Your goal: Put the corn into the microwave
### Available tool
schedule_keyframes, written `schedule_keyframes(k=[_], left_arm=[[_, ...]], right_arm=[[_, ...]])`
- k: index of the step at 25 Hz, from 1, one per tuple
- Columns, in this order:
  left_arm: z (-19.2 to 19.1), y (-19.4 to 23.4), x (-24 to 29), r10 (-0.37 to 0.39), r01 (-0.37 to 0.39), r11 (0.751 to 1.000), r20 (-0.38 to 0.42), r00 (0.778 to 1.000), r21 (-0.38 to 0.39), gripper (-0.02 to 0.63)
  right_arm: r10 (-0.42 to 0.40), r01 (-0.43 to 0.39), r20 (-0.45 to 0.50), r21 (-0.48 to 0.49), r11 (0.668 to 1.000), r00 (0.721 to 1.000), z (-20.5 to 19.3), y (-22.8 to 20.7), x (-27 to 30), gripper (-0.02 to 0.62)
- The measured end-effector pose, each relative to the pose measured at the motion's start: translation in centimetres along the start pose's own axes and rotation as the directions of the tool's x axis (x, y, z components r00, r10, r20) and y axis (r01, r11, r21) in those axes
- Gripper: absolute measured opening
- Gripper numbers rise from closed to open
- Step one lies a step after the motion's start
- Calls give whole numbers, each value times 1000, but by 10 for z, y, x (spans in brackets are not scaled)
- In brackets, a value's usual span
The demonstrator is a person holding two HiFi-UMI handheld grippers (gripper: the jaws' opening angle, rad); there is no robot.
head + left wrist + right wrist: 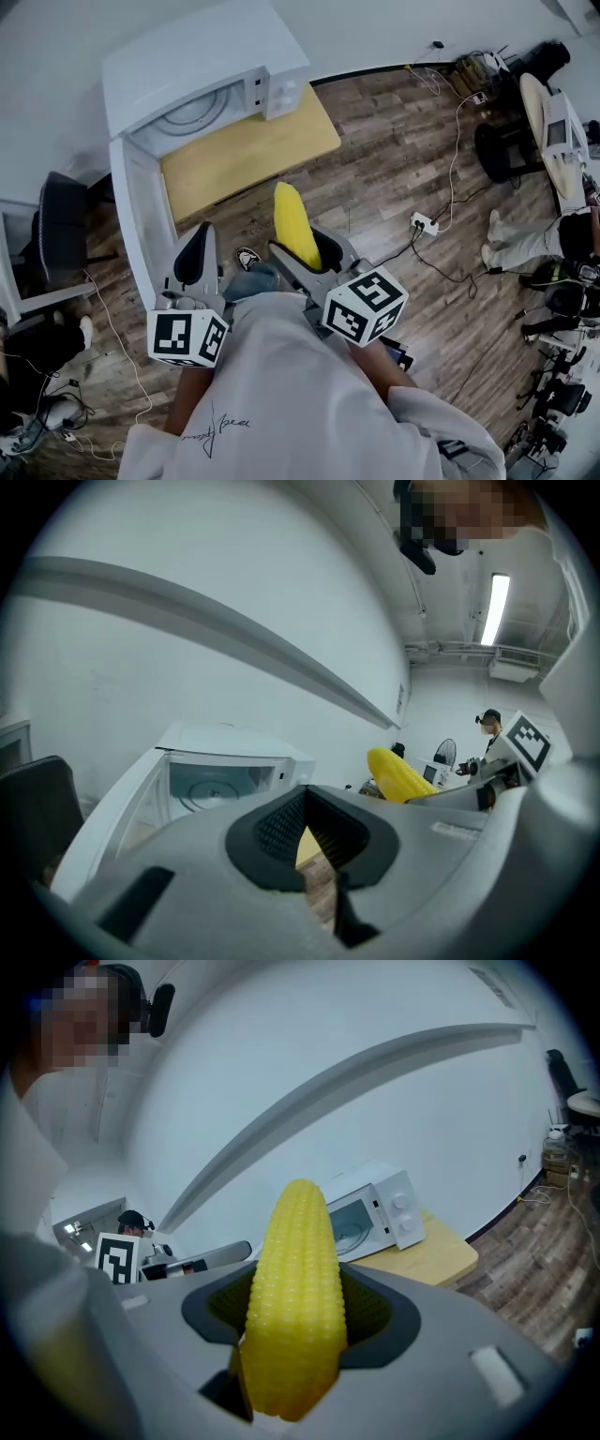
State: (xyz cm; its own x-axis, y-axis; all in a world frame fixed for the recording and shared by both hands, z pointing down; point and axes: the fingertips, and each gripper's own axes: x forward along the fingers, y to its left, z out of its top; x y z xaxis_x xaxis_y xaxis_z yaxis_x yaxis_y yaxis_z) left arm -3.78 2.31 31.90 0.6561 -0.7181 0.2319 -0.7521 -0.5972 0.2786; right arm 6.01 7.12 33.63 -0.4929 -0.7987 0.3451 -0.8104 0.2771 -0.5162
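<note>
A yellow corn cob [293,223] stands out forward from my right gripper [302,242], whose jaws are shut on its lower half. In the right gripper view the corn [298,1297] fills the gap between the dark pads. The white microwave [206,66] sits on a low wooden table [253,155] ahead and to the left. Its door [131,216] hangs open to the left, and the glass turntable shows inside. My left gripper [192,246] is beside the door's near end, its jaws together and holding nothing. From the left gripper view the microwave [225,761] and the corn [401,773] are both visible.
A black office chair [61,230] stands left of the open door. Cables and a white power strip [422,223] lie on the wood floor to the right. Further right are a seated person [539,244] and a round table [553,131] with equipment.
</note>
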Motion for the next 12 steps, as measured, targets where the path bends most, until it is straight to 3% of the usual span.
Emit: schedule_keyframes(k=[12], left_arm=[[19, 55, 29, 40, -39, 999, 18, 999, -33, -12]], right_arm=[[51, -53, -60, -29, 998, 997, 25, 0, 72, 256]])
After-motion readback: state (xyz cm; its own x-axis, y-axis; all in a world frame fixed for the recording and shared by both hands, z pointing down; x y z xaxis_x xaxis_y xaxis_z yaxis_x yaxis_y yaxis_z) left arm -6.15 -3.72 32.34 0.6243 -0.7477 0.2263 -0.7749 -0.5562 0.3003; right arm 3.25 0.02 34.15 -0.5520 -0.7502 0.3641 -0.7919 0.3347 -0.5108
